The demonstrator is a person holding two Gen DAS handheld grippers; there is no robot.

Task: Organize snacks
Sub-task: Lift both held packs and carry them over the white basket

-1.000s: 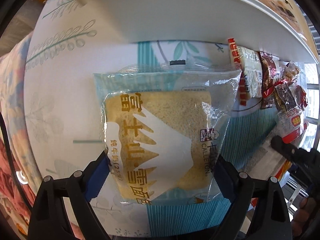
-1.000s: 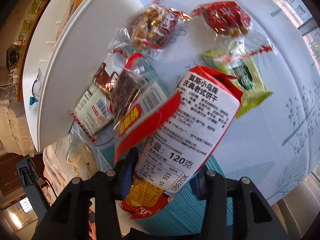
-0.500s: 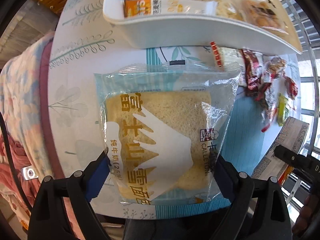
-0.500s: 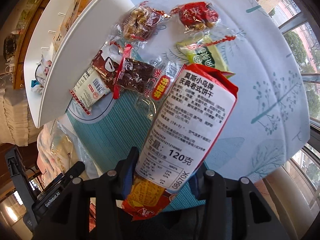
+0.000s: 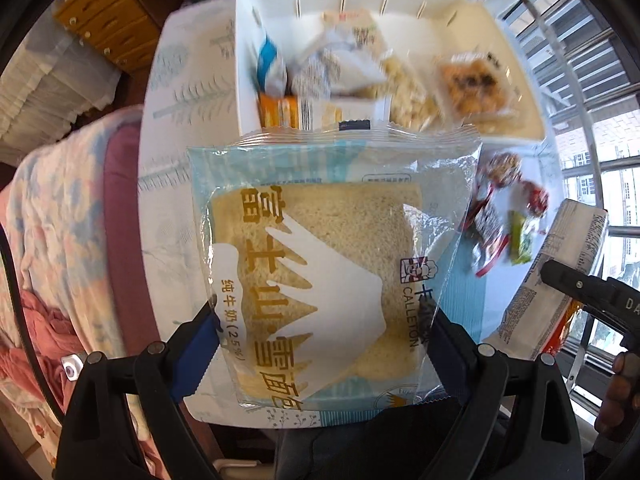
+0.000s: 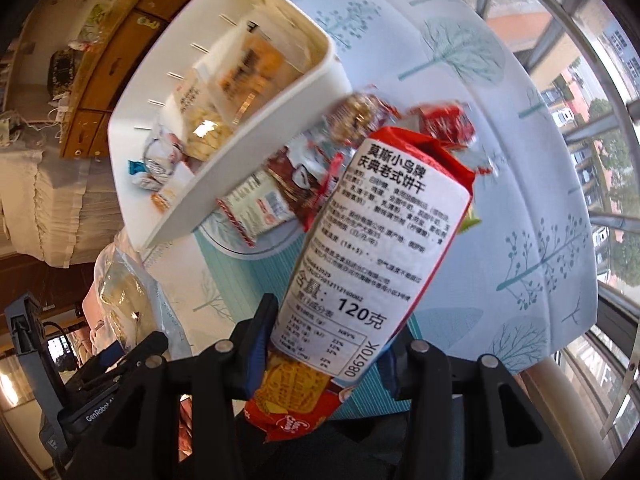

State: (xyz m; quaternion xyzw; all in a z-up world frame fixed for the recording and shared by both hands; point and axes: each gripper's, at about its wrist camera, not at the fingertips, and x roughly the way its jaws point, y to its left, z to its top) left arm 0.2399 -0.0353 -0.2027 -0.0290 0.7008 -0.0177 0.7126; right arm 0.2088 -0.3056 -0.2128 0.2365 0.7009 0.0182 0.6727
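Note:
My left gripper (image 5: 324,340) is shut on a clear-and-blue bag of sliced bread (image 5: 320,264) and holds it in the air, short of the white bin (image 5: 248,80). My right gripper (image 6: 328,340) is shut on a red-and-white biscuit pack (image 6: 380,248), held up above the table. The biscuit pack also shows at the right edge of the left wrist view (image 5: 556,280). The white bin (image 6: 248,152) holds several snack packets. Small loose snacks (image 5: 500,208) lie on the table right of the bin; they also show in the right wrist view (image 6: 304,184).
A round table with a white and teal tree-print cloth (image 6: 540,200) carries everything. A bed with a floral cover (image 5: 60,240) lies left of the table. A wooden drawer unit (image 5: 104,20) stands behind, and a barred window (image 5: 592,120) is at the right.
Both grippers have risen and drawn back with their packs. The bin's inside now shows from above in the left view, where a second ago only its side wall showed.

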